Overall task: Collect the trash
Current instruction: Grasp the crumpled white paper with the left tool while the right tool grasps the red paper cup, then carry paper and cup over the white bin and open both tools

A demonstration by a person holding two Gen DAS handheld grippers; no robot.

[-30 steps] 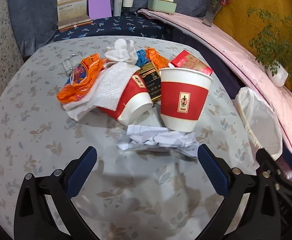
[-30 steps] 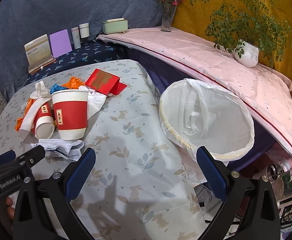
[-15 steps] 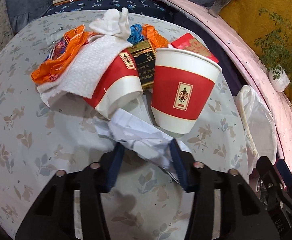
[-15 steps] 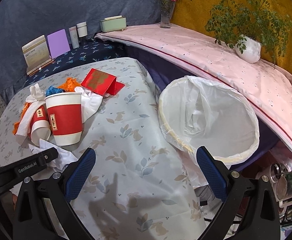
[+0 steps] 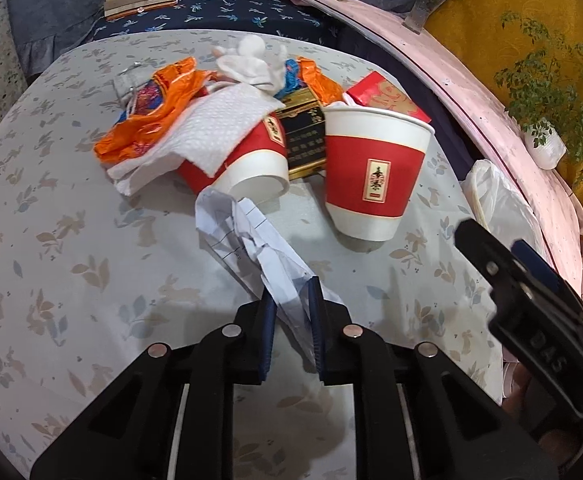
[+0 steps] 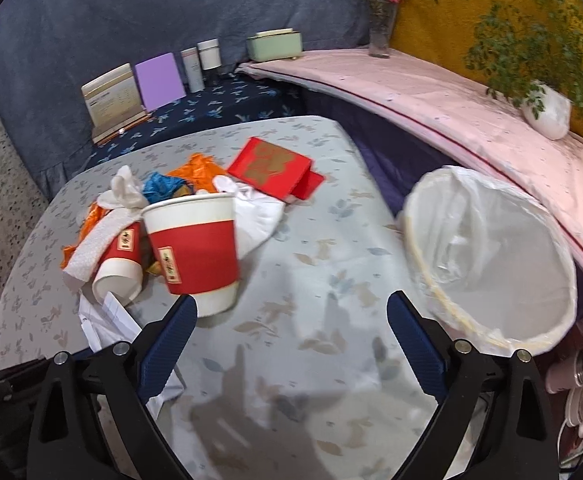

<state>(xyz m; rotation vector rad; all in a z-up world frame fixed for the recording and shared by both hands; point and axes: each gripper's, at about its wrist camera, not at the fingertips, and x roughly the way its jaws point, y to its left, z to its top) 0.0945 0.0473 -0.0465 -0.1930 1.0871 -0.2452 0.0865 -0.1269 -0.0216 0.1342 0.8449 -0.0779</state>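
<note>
My left gripper [image 5: 292, 300] is shut on a crumpled white paper [image 5: 247, 240] and holds it just above the table; the paper also shows in the right wrist view [image 6: 107, 320]. Behind it lies a trash pile: an upright red paper cup [image 5: 375, 176], a tipped red cup [image 5: 247, 160], a white napkin [image 5: 199, 132], an orange wrapper [image 5: 159, 116], a black box [image 5: 303, 136] and a red packet [image 5: 387, 96]. My right gripper [image 6: 291, 332] is open and empty over the table, between the upright cup [image 6: 195, 244] and the white-lined bin [image 6: 491, 264].
The table [image 5: 51, 260] has a grey floral cloth. The bin stands off its right edge, under a pink-covered ledge [image 6: 451, 108] with a potted plant [image 6: 547, 108]. A calendar, purple card, bottles and a green box [image 6: 275, 46] stand at the back.
My left gripper has closed on the crumpled paper and lifted it back from the cups. My right gripper has moved left, closer to the upright cup.
</note>
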